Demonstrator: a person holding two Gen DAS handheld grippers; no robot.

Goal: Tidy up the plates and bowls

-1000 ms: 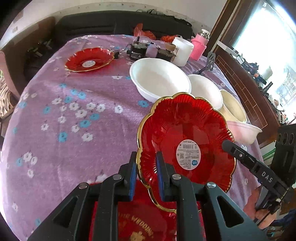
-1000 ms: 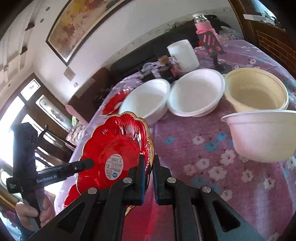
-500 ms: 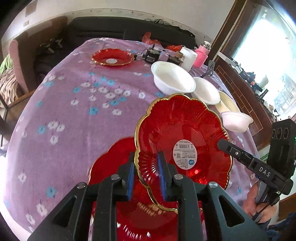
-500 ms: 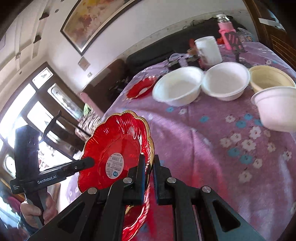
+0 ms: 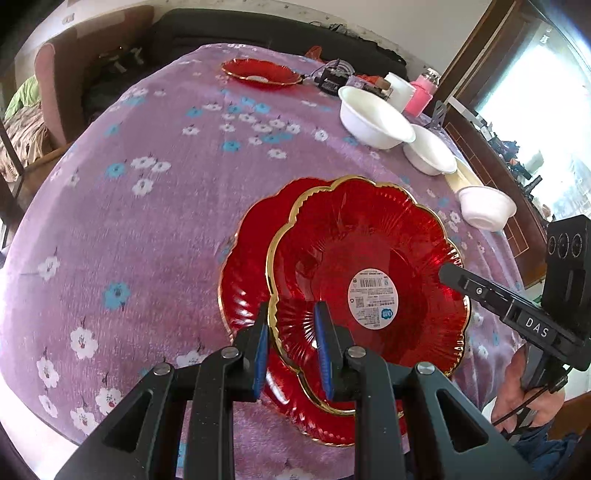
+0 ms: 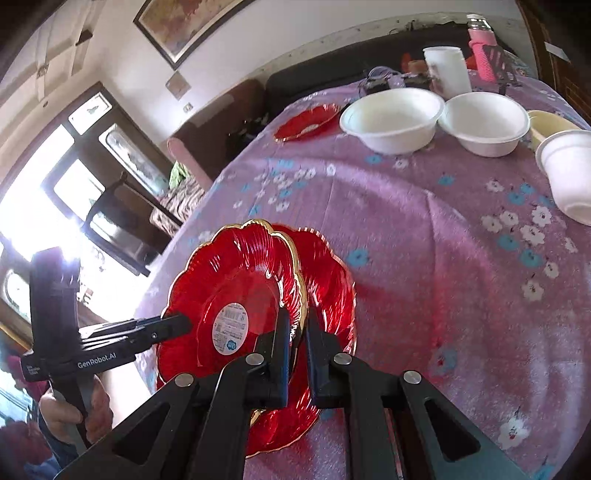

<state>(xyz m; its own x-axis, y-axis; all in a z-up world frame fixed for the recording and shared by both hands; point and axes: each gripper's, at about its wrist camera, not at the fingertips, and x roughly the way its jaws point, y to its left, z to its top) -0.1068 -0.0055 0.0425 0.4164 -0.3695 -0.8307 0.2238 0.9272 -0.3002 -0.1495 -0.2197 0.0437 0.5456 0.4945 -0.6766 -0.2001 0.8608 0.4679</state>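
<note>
A red scalloped plate with a gold rim and a white label hangs over a second red plate that lies on the purple flowered tablecloth. My left gripper is shut on the held plate's near rim. My right gripper is shut on its opposite rim. A third red plate sits at the table's far side. Two white bowls, a cream bowl and a small white bowl stand along the right.
A white cup, a pink bottle and small dark items stand at the far edge. A black sofa lies behind the table, a chair to the left. The table's near edge is just below the plates.
Both grippers have pulled back toward the table's near edge with the held plate. The lower red plate has come fully into view beneath it. The bowls look farther away.
</note>
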